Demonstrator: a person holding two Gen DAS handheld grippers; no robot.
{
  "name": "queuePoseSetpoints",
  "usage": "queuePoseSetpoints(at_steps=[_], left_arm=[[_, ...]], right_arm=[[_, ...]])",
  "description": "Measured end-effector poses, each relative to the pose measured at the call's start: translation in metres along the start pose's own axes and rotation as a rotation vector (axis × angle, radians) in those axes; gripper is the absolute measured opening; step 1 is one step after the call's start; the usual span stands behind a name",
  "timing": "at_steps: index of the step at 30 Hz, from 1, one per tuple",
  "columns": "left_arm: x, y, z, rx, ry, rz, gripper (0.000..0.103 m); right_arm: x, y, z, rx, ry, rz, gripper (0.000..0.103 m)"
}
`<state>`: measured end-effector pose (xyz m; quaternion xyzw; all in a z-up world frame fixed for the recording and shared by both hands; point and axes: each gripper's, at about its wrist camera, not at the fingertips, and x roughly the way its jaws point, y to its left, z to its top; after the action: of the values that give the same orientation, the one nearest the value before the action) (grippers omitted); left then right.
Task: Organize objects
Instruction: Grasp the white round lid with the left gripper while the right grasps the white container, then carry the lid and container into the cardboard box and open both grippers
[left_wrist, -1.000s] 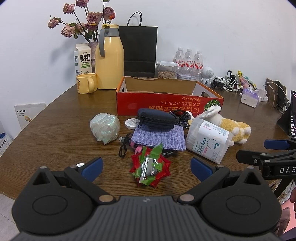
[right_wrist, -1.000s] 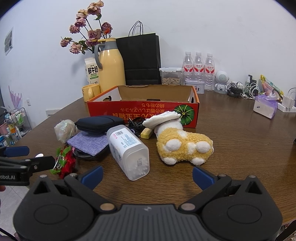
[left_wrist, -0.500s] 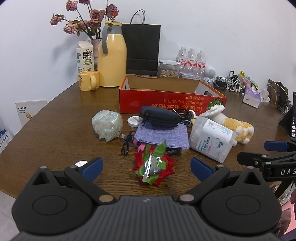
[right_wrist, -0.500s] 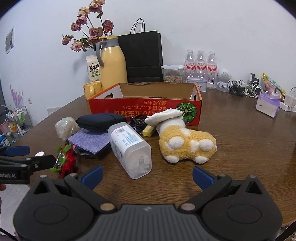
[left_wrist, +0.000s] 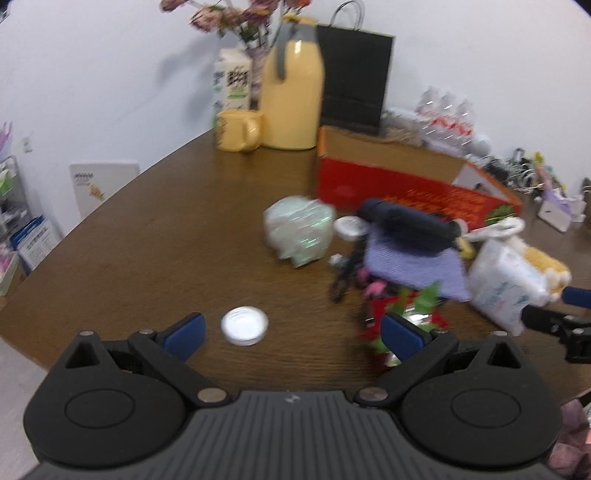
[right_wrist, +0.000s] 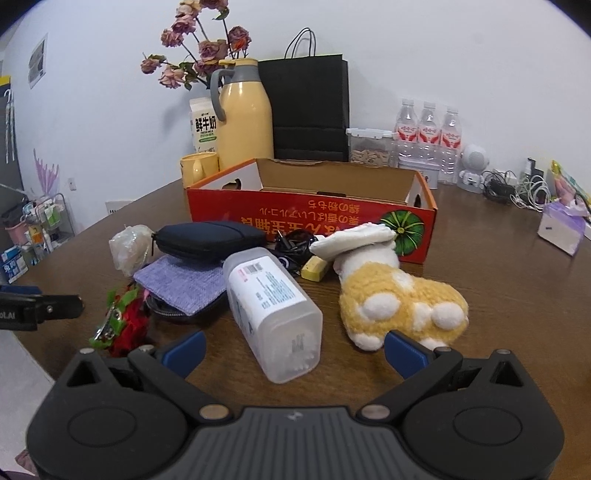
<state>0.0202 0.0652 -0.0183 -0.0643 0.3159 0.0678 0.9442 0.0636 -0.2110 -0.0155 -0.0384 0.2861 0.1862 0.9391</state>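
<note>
My left gripper (left_wrist: 291, 330) hangs low over the brown wooden table (left_wrist: 159, 236) with its blue-tipped fingers (left_wrist: 183, 330) spread wide and nothing between them but a small white round cap (left_wrist: 244, 326), which lies flat on the wood just inside the left finger. This view is blurred. Behind the right finger sits the red and green bow (left_wrist: 404, 312), and past it the crumpled iridescent wrap (left_wrist: 299, 229), a second white round lid (left_wrist: 351, 228), the dark zip pouch (left_wrist: 408, 225) lying on the purple cloth (left_wrist: 413, 269), and a tangle of black cable (left_wrist: 343, 273).

My right gripper (right_wrist: 293, 349) is also spread, empty, low above the table. The clear plastic cotton swab box (right_wrist: 273, 306) lies on its side with its base end between my fingers, touching neither. Just right of it the yellow and white plush toy (right_wrist: 399, 299) lies on the table, close to my right finger. A small yellow block (right_wrist: 314, 266) rests between the box and the plush.

The open red cardboard box (right_wrist: 310, 218) stands behind the cluster; I can see nothing inside it from here. Behind that are the yellow thermos jug (right_wrist: 245, 125), yellow mug (right_wrist: 197, 166), milk carton (right_wrist: 203, 127), black paper bag (right_wrist: 310, 107) and three water bottles (right_wrist: 428, 129).
</note>
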Motion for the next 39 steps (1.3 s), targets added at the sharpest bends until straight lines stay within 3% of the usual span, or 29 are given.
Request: queuePoseSetpoints(at_steps=[9,13,16,18,20,24,32,39], left_arm=[[0.022,0.022,-0.002,-0.031,0.054,0.062,0.075],[0.025,0.023,-0.001,-0.015,0.042,0.081,0.064],[0.025,0.022,-0.001,-0.001,0.038,0.087,0.045],[0.025,0.022,0.000,0.005,0.036,0.092,0.030],[0.024,0.022,0.001,0.007,0.035,0.081,0.030],[0.026,0.019,0.001,0.019,0.032,0.068,0.029],[0.019,0.013,0.007,0.030,0.001,0.029,0.029],[0.007,-0.001,0.039,0.049,-0.088,-0.029,0.029]], right_arm=[[0.027,0.006,0.007,-0.081,0.009,0.012,0.103],[0.035,0.010,0.008,-0.138,0.007,0.033,0.102],[0.042,0.014,0.012,-0.167,0.017,0.045,0.094],[0.045,0.015,0.014,-0.177,0.020,0.054,0.082],[0.047,0.016,0.017,-0.185,0.024,0.064,0.072],[0.047,0.016,0.020,-0.197,0.035,0.085,0.041],[0.034,0.011,0.018,-0.170,-0.004,0.106,0.040],[0.017,0.008,0.035,-0.161,-0.096,0.128,0.040]])
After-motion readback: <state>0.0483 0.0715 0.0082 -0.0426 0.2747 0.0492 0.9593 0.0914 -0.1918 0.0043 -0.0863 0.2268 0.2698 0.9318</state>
